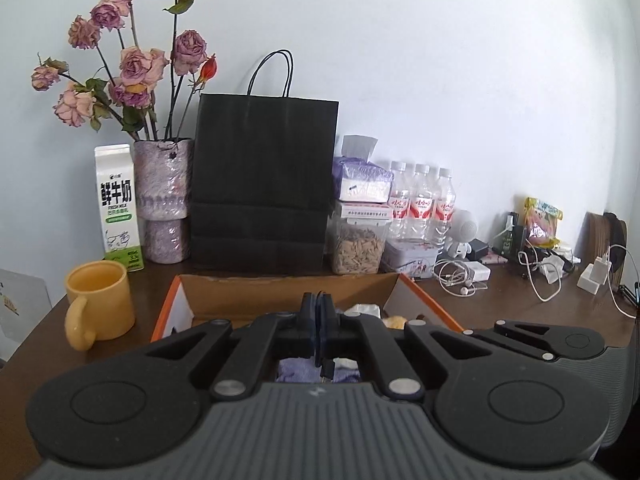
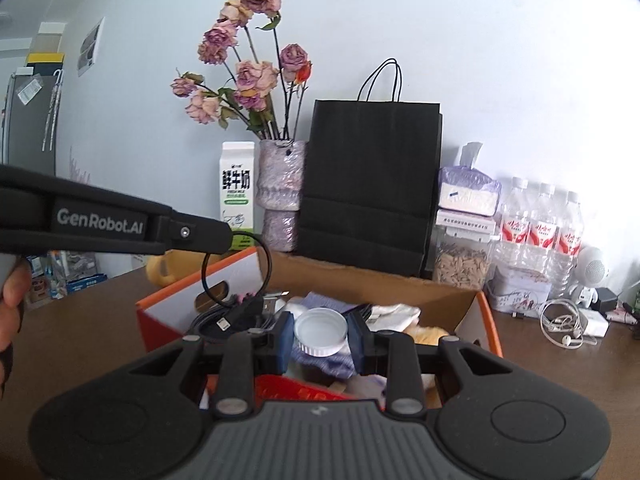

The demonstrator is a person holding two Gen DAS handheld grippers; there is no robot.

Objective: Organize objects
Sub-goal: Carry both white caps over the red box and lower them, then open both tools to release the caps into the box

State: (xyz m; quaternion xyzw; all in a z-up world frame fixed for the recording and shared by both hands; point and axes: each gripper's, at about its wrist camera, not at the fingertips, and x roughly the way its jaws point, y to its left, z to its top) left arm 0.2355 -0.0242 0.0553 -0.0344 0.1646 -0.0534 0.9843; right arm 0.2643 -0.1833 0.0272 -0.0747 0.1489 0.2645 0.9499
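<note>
A dark brown wooden table (image 1: 500,304) is set against a pale blue-white wall (image 1: 440,60). Along the wall are ranged a white-and-green milk carton (image 1: 117,206), a purple textured vase of dried roses (image 1: 164,196), a black paper bag (image 1: 262,184) and three clear water bottles (image 1: 422,200); a yellow ceramic mug (image 1: 98,302) stands just beside the orange-edged cardboard box (image 2: 489,320).

The left gripper (image 1: 319,314) is held above the box, its fingers pressed together on a thin black cable (image 2: 236,280) that hangs looped into it. The right gripper (image 2: 320,338) is closed on a white ribbed plastic lid (image 2: 320,331) over the box's jumbled cloths.
</note>
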